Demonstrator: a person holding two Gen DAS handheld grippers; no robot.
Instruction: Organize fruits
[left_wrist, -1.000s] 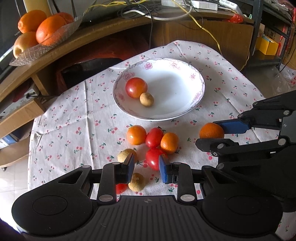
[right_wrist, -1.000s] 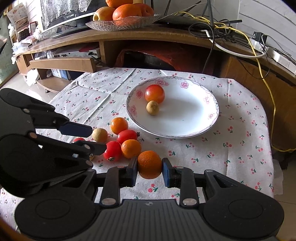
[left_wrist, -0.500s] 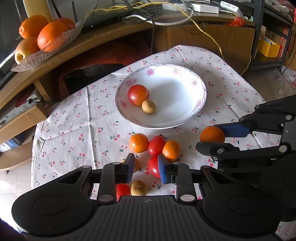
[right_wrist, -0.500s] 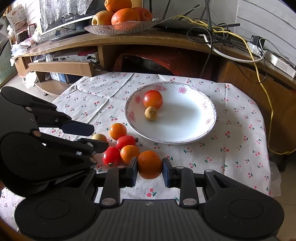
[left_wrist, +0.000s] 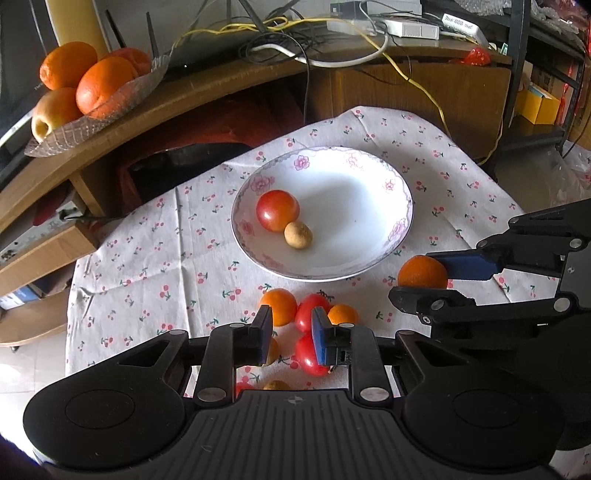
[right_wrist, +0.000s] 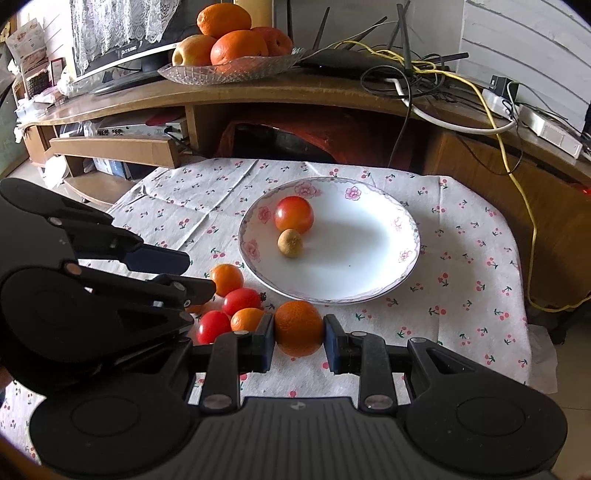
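Item one, change since a second ago: my right gripper (right_wrist: 299, 339) keeps its jaws clamped on the orange (right_wrist: 298, 327) and has carried it up near the front rim of the plate (right_wrist: 388, 288), which holds a tomato (right_wrist: 294, 214) and a small brown fruit (right_wrist: 290, 243). Item two: my left gripper (left_wrist: 290, 338), jaws narrowly parted and holding nothing, has moved forward over the loose fruit (left_wrist: 312, 312) on the tablecloth (left_wrist: 147, 258). Item three, hidden: its body covers the nearest pieces, so I cannot tell what they are.
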